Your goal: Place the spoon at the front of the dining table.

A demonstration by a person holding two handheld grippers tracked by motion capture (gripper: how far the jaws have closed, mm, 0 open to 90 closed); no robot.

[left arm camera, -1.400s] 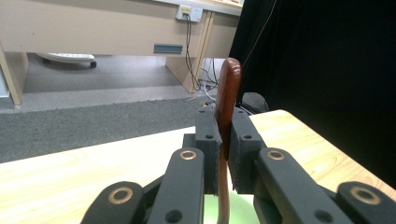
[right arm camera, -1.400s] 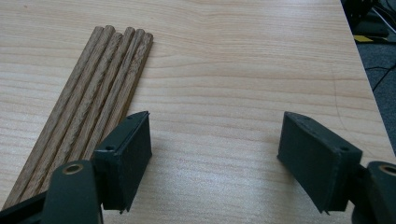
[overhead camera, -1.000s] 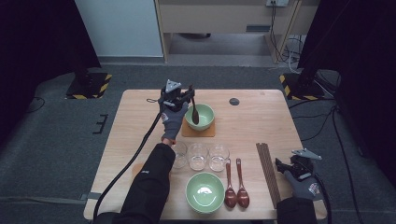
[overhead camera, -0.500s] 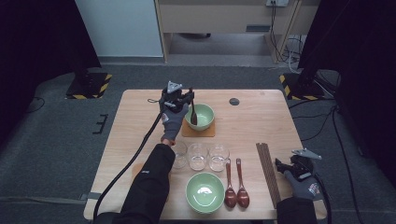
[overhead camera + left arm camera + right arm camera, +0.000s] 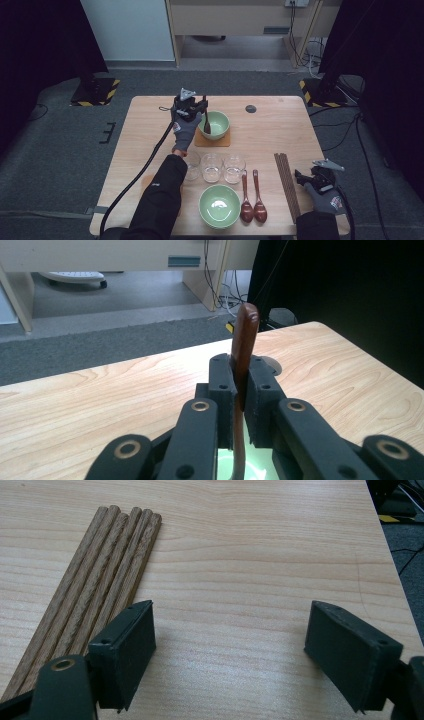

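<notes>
1. Gripping dark brown wooden spoon (image 5: 246, 347) by its handle in left gripper (image 5: 192, 111), jaws clamped tight on both sides of it; handle tip sticking up past the pads, bowl end down inside pale green ceramic bowl (image 5: 218, 125) at the far side of light wooden table (image 5: 150, 130). Probably held upright so the spoon can be set into that bowl.
2. Resting on a square brown coaster (image 5: 200, 141), that bowl; looks like a place setting being laid.
3. Idling at the near right edge, right gripper (image 5: 227, 652), jaws spread wide with nothing between, bare tabletop under them, bundle of brown wooden chopsticks (image 5: 95, 580) just beside the left pad. Likely parked for a chopstick pickup.
4. Waiting near front edge: second green bowl (image 5: 219, 205), two more brown spoons (image 5: 252, 207) just beside it, three clear glass cups (image 5: 212, 167) in a row behind.
5. Compared with a second ago: spoon and left hand in the same spot over the far bowl, no visible shift; right jaws slightly wider; table items unmoved.
</notes>
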